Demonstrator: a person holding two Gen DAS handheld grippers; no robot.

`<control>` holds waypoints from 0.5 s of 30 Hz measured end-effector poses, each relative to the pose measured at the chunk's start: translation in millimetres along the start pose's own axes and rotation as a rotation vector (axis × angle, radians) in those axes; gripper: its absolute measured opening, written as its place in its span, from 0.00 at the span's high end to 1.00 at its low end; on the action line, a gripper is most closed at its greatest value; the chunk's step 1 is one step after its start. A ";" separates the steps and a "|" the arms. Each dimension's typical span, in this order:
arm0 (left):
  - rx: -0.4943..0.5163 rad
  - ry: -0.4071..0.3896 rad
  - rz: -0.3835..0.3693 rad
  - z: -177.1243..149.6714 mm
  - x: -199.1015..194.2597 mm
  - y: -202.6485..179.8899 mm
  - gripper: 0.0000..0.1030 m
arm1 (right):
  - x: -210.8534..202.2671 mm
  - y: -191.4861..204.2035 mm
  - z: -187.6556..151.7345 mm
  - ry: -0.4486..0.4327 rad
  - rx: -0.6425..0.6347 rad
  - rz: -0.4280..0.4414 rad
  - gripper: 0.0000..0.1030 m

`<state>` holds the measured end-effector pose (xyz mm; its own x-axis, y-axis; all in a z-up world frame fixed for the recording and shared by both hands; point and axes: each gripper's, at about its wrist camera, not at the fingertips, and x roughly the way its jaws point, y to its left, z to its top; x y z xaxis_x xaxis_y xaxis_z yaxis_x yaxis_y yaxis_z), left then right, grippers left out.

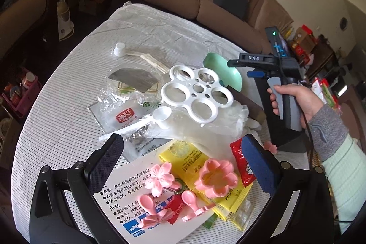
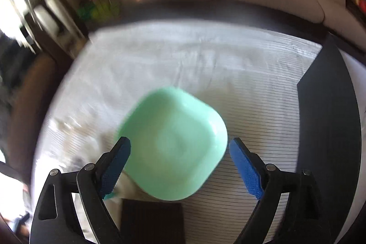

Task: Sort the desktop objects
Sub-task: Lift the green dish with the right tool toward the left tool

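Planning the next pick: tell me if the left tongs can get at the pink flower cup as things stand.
Probably yes. The left tongs stand open above the pile, and the pink flower cup lies uncovered on the yellow sachet between the fingers. Nothing sits over it.

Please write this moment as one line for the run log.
step: sorting desktop objects | right gripper: open, above green dish, not gripping | left gripper: open, over pink flower moulds | table cloth: cluttered

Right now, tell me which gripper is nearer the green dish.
Right. The right gripper stands open just above the green dish, fingers either side of it. The left gripper hovers open over the pink flower moulds, well short of the dish.
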<state>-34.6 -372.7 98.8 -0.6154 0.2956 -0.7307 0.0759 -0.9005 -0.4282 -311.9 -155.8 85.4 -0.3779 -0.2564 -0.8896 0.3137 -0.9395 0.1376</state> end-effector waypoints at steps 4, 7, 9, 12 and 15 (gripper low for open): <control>-0.064 0.004 -0.067 3.2 0.6 10.8 0.00 | 32.7 -13.4 -0.4 0.115 0.129 -0.016 0.14; -0.066 0.002 -0.056 3.7 0.0 11.6 0.00 | 43.8 -22.6 -5.3 0.123 0.170 -0.042 0.72; -0.067 0.001 -0.057 2.7 0.4 9.9 0.00 | 41.3 -24.1 -6.8 0.079 0.151 -0.034 0.88; -0.061 0.006 -0.056 1.7 2.3 6.6 0.00 | 34.4 -30.0 -7.6 0.031 0.166 0.013 0.92; -0.060 0.007 -0.059 1.3 3.5 4.1 0.00 | 13.6 -32.5 -4.5 -0.048 0.184 0.065 0.92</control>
<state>-37.4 -375.8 95.2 -0.6148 0.3496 -0.7070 0.0870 -0.8609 -0.5013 -323.3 -127.7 66.9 -0.4042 -0.3246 -0.8551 0.1762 -0.9450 0.2755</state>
